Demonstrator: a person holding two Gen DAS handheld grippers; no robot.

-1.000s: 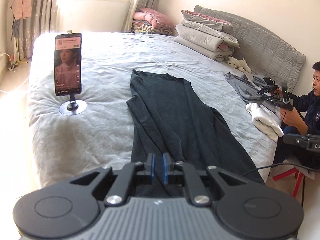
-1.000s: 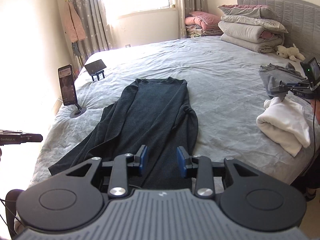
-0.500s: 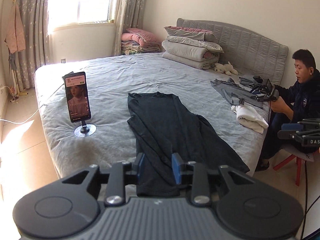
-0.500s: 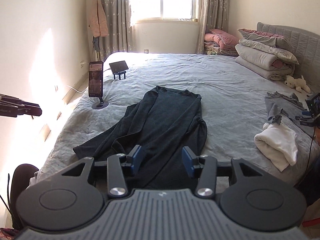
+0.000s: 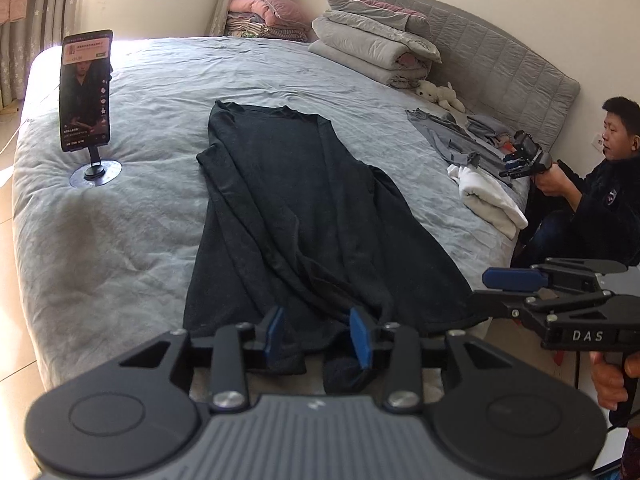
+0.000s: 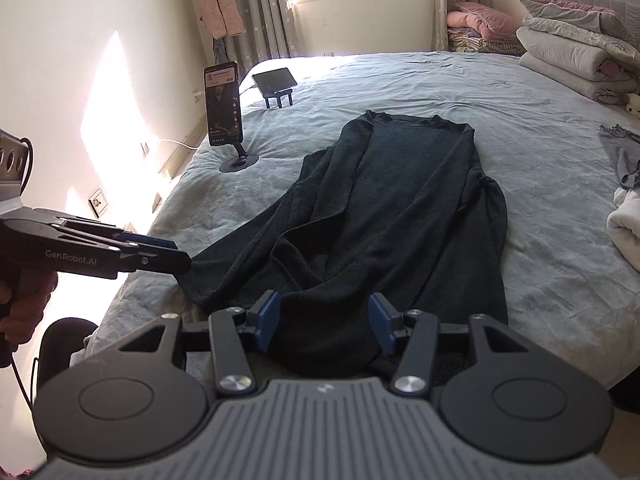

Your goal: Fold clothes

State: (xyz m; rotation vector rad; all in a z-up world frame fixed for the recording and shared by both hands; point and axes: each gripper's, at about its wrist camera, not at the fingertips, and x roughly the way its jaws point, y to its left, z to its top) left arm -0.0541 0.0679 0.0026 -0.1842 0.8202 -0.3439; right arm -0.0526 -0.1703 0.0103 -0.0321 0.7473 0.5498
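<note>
Dark charcoal knit fabric makes up the long-sleeved garment [image 5: 296,216] spread lengthwise on the grey quilted bed [image 5: 132,216], its neckline toward the far side and its hem at the near edge. Its side panels are folded inward along the body, leaving long lengthwise creases, and one sleeve trails out toward the near corner of the mattress. In the right wrist view the cloth is bunched in a soft fold at mid-body [image 6: 396,208], and a corner of it runs out toward the side where the other tool hangs.

Over the near hem, the left gripper [image 5: 318,334] has its blue pads apart and its jaws opening; dark cloth lies in the gap between them, but the pads do not press on it. The right gripper [image 6: 326,322] likewise stands over the hem with jaws opening, wider than the left's, the garment's lower edge under and between its pads without being pinched. Seen from the right wrist, the left gripper's tips sit just beside the trailing corner of the cloth; whether they touch it I cannot tell.

Elsewhere on the bed, a black smartphone on a round-based stand [image 5: 86,92] stands upright well to one side of the garment. A folded white cloth [image 5: 488,196] lies near the opposite edge.
</note>
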